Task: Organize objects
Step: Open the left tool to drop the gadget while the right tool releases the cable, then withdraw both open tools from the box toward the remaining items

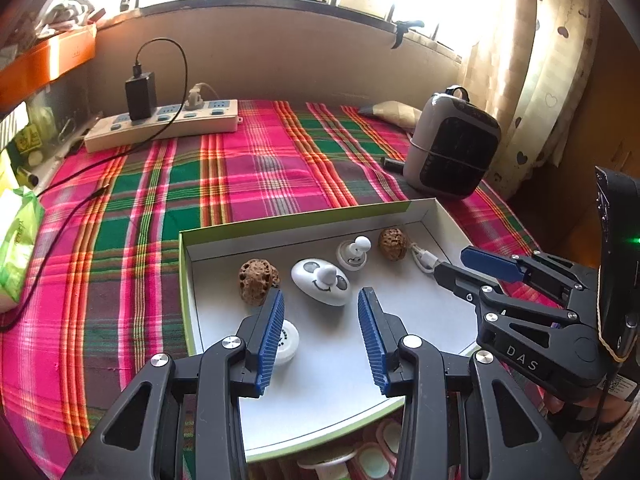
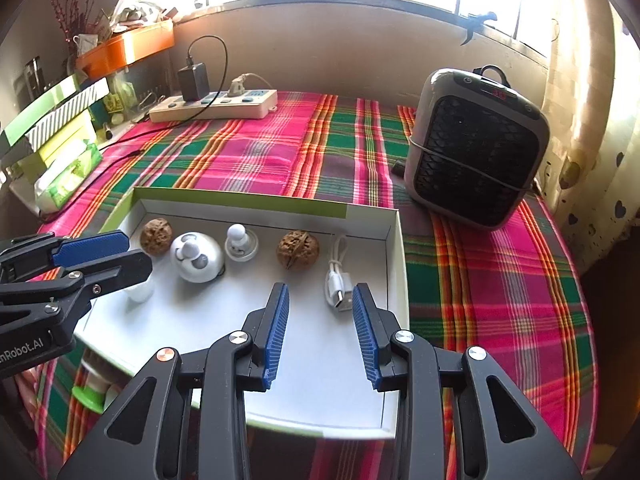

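A shallow white box with a green rim (image 1: pixel 280 222) (image 2: pixel 240 200) lies on the plaid cloth. In it are two walnuts (image 1: pixel 258 282) (image 1: pixel 393 243) (image 2: pixel 157 236) (image 2: pixel 298 249), a large white smiley knob (image 1: pixel 320 282) (image 2: pixel 197 257), a small white knob (image 1: pixel 354 254) (image 2: pixel 241 242), a white round piece (image 1: pixel 288 338) and a coiled white USB cable (image 1: pixel 425 260) (image 2: pixel 338 282). My left gripper (image 1: pixel 321 298) (image 2: pixel 128 252) is open and empty over the box's near left part. My right gripper (image 2: pixel 320 294) (image 1: pixel 448 262) is open and empty beside the cable.
A grey heater (image 1: pixel 452 148) (image 2: pixel 476 148) stands at the right. A power strip with chargers (image 1: pixel 160 122) (image 2: pixel 214 104) lies at the back. Green packets and boxes (image 1: pixel 18 240) (image 2: pixel 60 148) sit at the left edge. Small toys (image 1: pixel 360 456) lie under the box's near edge.
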`<state>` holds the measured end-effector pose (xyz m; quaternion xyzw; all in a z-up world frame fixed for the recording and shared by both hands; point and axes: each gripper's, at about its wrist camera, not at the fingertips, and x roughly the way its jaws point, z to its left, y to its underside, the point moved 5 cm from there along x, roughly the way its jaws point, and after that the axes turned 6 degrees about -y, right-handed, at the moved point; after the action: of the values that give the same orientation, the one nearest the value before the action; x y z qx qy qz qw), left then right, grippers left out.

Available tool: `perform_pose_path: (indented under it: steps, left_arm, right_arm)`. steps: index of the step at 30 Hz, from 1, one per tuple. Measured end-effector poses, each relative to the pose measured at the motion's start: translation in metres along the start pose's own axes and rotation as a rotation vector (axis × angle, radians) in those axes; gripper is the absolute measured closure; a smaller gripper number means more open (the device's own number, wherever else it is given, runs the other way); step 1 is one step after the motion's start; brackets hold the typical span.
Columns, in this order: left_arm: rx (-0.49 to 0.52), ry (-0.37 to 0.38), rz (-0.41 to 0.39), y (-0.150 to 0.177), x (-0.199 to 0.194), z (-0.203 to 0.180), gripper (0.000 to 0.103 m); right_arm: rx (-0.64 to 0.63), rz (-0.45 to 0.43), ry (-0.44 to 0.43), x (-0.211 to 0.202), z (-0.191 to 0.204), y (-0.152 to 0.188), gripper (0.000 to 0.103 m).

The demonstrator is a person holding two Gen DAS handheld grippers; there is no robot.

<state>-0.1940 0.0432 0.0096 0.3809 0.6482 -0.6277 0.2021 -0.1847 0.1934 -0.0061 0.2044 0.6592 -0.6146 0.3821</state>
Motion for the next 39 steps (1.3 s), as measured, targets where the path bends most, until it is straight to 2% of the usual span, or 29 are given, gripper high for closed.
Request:
perform_pose_path:
  steps: [12, 17, 23, 39]
  left_arm:
    - [-0.017, -0.011, -0.037, 0.033, -0.040, 0.006, 0.065]
    - [-0.046, 0.000, -0.044, 0.053, -0.053, 0.013, 0.064]
    - [-0.103, 0.010, -0.034, 0.075, -0.055, 0.023, 0.063]
    - [-0.121, 0.055, -0.008, 0.093, -0.054, 0.026, 0.062]
  right_arm:
    - [0.020, -0.056, -0.034, -0.036, 0.024, 0.027, 0.068]
    - [0.038, -0.074, -0.062, -0.049, 0.034, 0.043, 0.059]
    - [0.045, -0.061, -0.096, -0.051, 0.050, 0.063, 0.058]
    - [0.045, -0.021, -0.098, -0.039, 0.070, 0.082, 0.057]
